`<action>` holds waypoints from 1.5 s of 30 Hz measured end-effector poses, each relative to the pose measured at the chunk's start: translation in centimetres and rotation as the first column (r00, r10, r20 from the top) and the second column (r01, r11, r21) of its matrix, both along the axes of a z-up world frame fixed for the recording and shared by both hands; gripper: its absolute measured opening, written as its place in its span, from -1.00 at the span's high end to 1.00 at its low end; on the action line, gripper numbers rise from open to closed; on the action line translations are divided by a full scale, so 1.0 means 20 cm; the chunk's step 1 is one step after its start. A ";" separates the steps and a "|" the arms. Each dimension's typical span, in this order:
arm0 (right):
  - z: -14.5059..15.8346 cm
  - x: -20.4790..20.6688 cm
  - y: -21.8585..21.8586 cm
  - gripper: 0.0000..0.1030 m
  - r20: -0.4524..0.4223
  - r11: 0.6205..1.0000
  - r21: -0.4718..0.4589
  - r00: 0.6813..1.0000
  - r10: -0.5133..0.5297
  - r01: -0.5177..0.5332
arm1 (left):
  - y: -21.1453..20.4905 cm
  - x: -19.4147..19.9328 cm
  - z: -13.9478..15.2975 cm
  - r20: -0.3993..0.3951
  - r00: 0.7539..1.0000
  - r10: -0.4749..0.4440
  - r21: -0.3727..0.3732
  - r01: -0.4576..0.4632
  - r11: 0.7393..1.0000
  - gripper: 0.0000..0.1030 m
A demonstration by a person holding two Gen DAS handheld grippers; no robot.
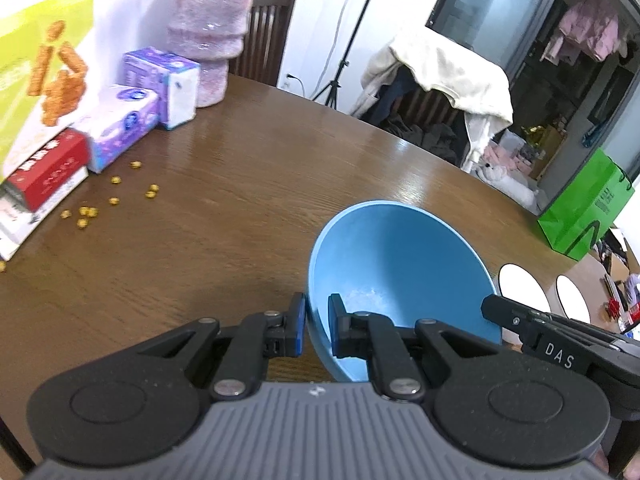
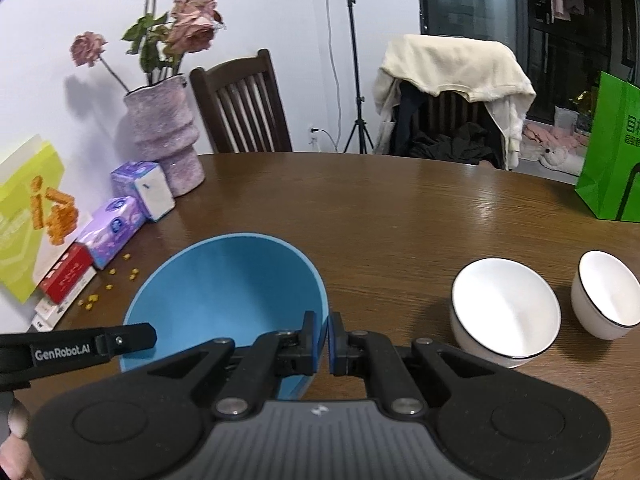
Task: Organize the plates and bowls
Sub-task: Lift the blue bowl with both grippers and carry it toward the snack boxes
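A blue bowl (image 1: 400, 280) is held tilted above the brown round table (image 1: 240, 184). My left gripper (image 1: 318, 328) is shut on its left rim, one pad inside and one outside. My right gripper (image 2: 325, 340) is shut on the bowl's right rim (image 2: 224, 292). Two white bowls with dark rims stand on the table to the right: a wide one (image 2: 506, 310) and a smaller one (image 2: 606, 294). They show at the right edge of the left wrist view (image 1: 520, 284).
Tissue packs (image 2: 124, 220), a red box (image 2: 66, 276), a yellow-green box (image 2: 24, 220) and scattered yellow crumbs (image 1: 116, 196) lie at the table's left. A pink vase with flowers (image 2: 164, 136) stands behind them. A green bag (image 2: 612, 152) stands far right. Chairs stand beyond the table.
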State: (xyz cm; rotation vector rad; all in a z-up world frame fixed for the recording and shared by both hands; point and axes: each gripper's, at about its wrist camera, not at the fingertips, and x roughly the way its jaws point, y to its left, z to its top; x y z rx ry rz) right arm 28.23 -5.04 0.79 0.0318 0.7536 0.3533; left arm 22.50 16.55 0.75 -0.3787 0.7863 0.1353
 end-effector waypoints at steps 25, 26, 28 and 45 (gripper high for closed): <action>0.00 -0.30 0.38 0.90 -0.006 0.987 0.027 0.987 0.158 -0.158 | 0.30 -0.45 0.05 0.011 0.988 0.154 0.047 -0.154 0.987 0.77; 0.00 -0.32 0.40 0.90 -0.008 0.986 0.026 0.986 0.166 -0.165 | 0.32 -0.46 0.05 0.010 0.987 0.161 0.040 -0.161 0.986 0.77; -0.01 -0.34 0.43 0.89 -0.011 0.984 0.024 0.984 0.177 -0.177 | 0.35 -0.50 0.04 0.010 0.984 0.176 0.035 -0.176 0.984 0.77; -0.12 -0.49 0.67 0.89 -0.045 0.967 -0.004 0.966 0.255 -0.255 | 0.51 -0.71 -0.04 0.005 0.972 0.235 0.026 -0.235 0.972 0.77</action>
